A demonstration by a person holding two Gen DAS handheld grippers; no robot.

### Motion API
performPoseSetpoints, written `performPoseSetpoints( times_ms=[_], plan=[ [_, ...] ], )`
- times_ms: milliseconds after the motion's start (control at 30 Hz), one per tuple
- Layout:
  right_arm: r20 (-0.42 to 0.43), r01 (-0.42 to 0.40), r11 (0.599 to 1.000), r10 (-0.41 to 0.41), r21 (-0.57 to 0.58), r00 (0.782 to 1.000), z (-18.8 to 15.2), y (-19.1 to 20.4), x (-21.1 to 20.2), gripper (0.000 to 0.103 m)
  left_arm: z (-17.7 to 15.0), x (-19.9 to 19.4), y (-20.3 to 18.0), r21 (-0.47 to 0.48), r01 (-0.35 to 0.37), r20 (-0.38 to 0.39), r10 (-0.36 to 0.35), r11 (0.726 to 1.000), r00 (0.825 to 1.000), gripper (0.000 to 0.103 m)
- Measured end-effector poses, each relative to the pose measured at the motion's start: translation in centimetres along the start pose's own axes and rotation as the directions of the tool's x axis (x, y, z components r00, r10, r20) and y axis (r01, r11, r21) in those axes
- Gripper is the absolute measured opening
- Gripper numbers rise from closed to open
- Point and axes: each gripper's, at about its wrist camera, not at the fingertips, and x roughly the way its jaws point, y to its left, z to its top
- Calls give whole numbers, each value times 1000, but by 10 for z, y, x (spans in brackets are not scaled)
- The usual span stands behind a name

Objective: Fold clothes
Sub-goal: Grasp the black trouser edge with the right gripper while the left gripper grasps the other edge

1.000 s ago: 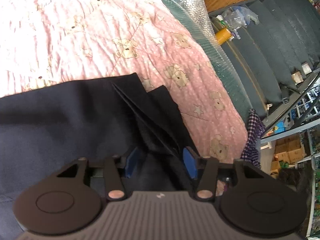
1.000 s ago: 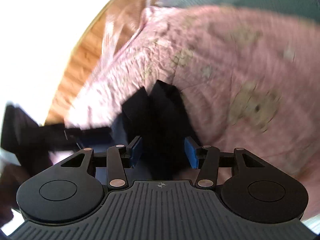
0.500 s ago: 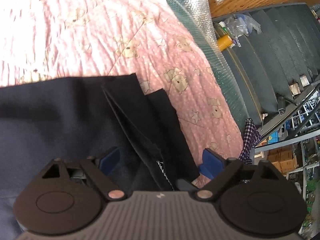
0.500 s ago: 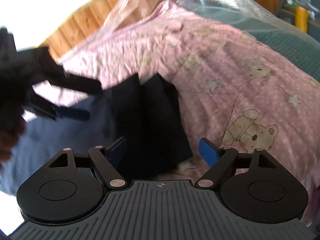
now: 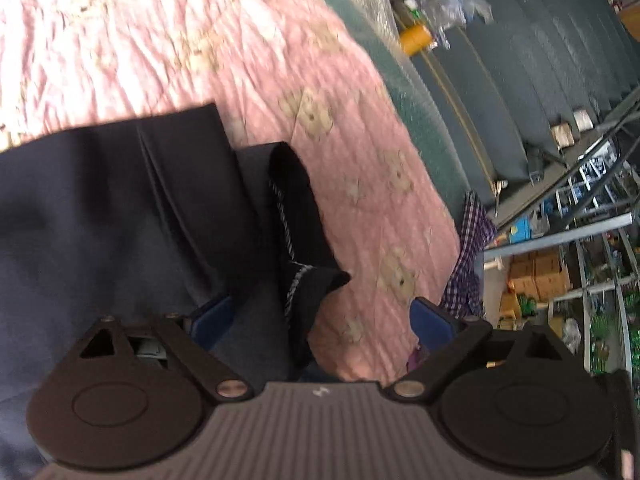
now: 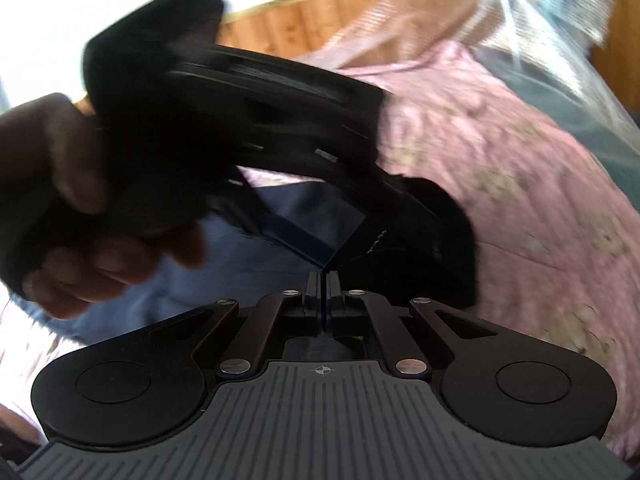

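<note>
A dark navy garment [image 5: 112, 208] lies on a pink bear-print quilt [image 5: 248, 48]. One dark edge with white stitching [image 5: 296, 240] is lifted and curls over the quilt. My left gripper [image 5: 320, 320] is open, its blue pads on either side of that edge, holding nothing. In the right wrist view my right gripper [image 6: 322, 280] is shut, with the navy cloth [image 6: 332, 236] rising taut from its tips; whether it pinches the cloth is unclear. The left gripper and the hand holding it [image 6: 100, 208] fill the upper left of that view, blurred.
The quilt's right edge drops off to bubble wrap [image 5: 372, 12] and grey stair-like slats [image 5: 520, 80]. A checked cloth [image 5: 468, 248] hangs past the edge. Shelving with boxes [image 5: 560, 272] stands at the right. Wood panelling [image 6: 300, 28] lies behind.
My right gripper has gone from open to shut. My left gripper opened half a second ago and stays open; the dark edge has lifted and curled. The left gripper has swung in front of the right camera.
</note>
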Motion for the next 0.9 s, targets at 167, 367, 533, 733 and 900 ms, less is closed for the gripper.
performPoseSetpoints(
  times_ms=[167,367,533,733,900],
  plan=[
    [9,-78,996,78,34,997,2,0,-5,13,-5,-30,2,41,-24,78,20,999,997,6],
    [59,-200,945,191,258,980,4,-38,-21,46,-24,-145,57,-176,16,313,41,984,949,4],
    [-36,-161,922,185,351,982,-5,-50,6,46,-67,-166,110,-339,29,285,73,940,956,16],
    [-98,-90,934,132,347,986,-8,-40,20,46,-43,-101,64,-234,56,192,-10,971,981,77],
    [-56,119,925,-106,362,993,-16,-65,0,46,-23,-58,30,-134,37,112,-22,990,993,79]
  ],
)
